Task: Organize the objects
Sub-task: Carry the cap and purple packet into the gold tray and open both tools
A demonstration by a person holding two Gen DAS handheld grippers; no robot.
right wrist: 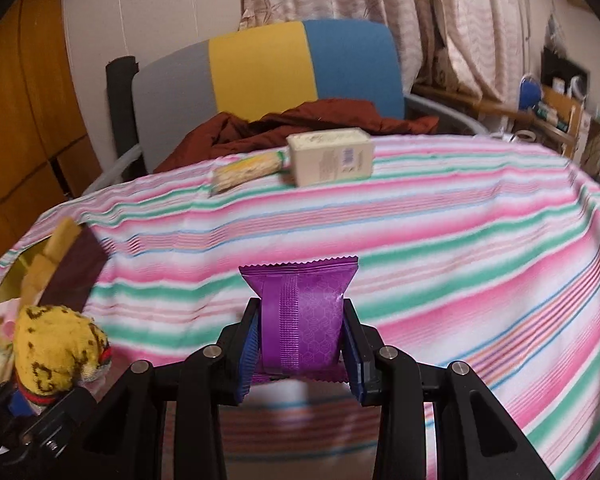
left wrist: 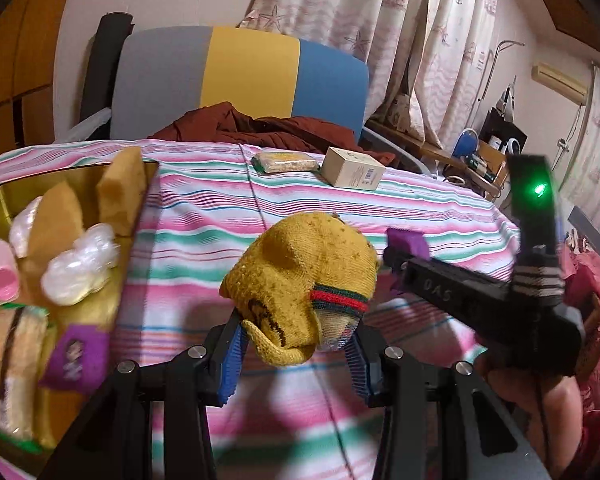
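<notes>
- Left wrist view, lower centre: your left gripper [left wrist: 296,340] is closed on a bunched yellow sock [left wrist: 300,280] with a red and green band; the blue pads [left wrist: 233,364] press its lower folds, and it is held above the striped tablecloth [left wrist: 204,216].
- Right wrist view, lower centre: your right gripper [right wrist: 300,348] is clamped on a purple snack packet [right wrist: 300,316], standing upright between the pads with its crimped top edge clear of the fingers.
- In the left wrist view your right gripper's body sits at centre right, just beside the sock, and the letters "DAS" can be read on it.
- At the left edge of the left wrist view you have a gold tray [left wrist: 4,196] holding sponges [left wrist: 122,192], clear wrapped items, a pink item and another purple packet [left wrist: 76,356]; its rim lies near the sock.
- Open cloth stretches across the middle and right of the right wrist view.
- At the far edge, upper centre, a cream box [right wrist: 330,158] touches a clear-wrapped yellow packet [right wrist: 246,172]; the box's print is too blurred to read.
</notes>
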